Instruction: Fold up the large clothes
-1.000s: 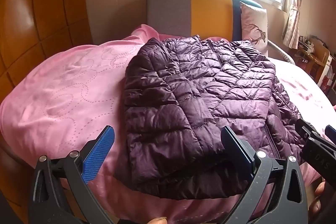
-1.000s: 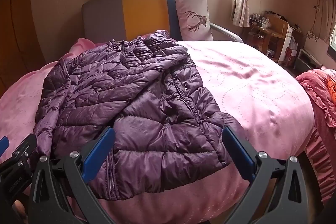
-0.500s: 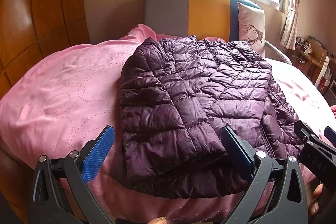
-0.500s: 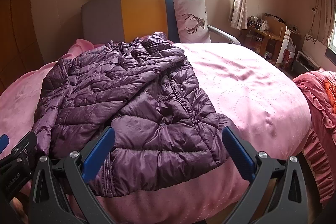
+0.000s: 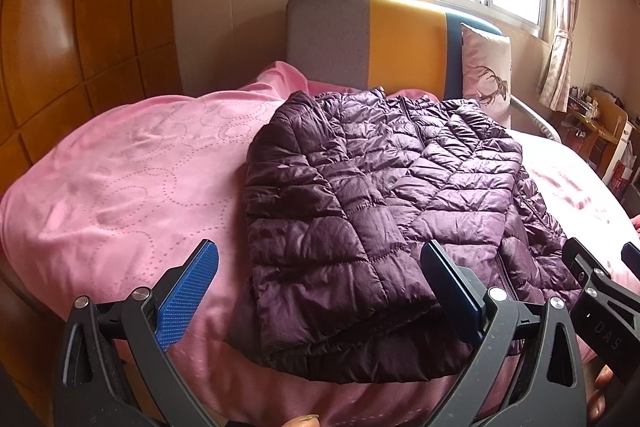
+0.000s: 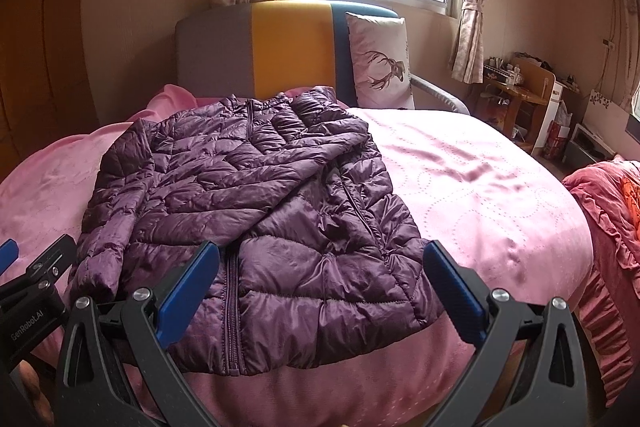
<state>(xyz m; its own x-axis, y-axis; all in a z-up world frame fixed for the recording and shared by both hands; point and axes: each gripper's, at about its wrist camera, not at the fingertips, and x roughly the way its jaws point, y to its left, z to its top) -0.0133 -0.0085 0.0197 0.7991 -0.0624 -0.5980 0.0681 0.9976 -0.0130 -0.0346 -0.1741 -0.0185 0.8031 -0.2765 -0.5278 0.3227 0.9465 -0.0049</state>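
A dark purple quilted puffer jacket (image 5: 372, 219) lies spread on a pink bedspread (image 5: 132, 187), zipper front up, with both sleeves folded across its body. It also shows in the right wrist view (image 6: 260, 211). My left gripper (image 5: 320, 291) is open and empty, hovering just before the jacket's hem at its left side. My right gripper (image 6: 320, 291) is open and empty, hovering before the hem at its right side. Each gripper's body shows at the edge of the other's view.
The bed (image 6: 480, 195) has a grey, yellow and blue headboard (image 6: 280, 47) with a deer-print pillow (image 6: 380, 67) against it. Wooden wardrobe panels (image 5: 60, 27) stand at the left. A red quilt (image 6: 608, 211) and a cluttered desk (image 6: 520, 91) are at the right.
Both grippers have drawn back a little from the jacket and risen, so more of the room shows. The jacket has not moved. Both stay open.
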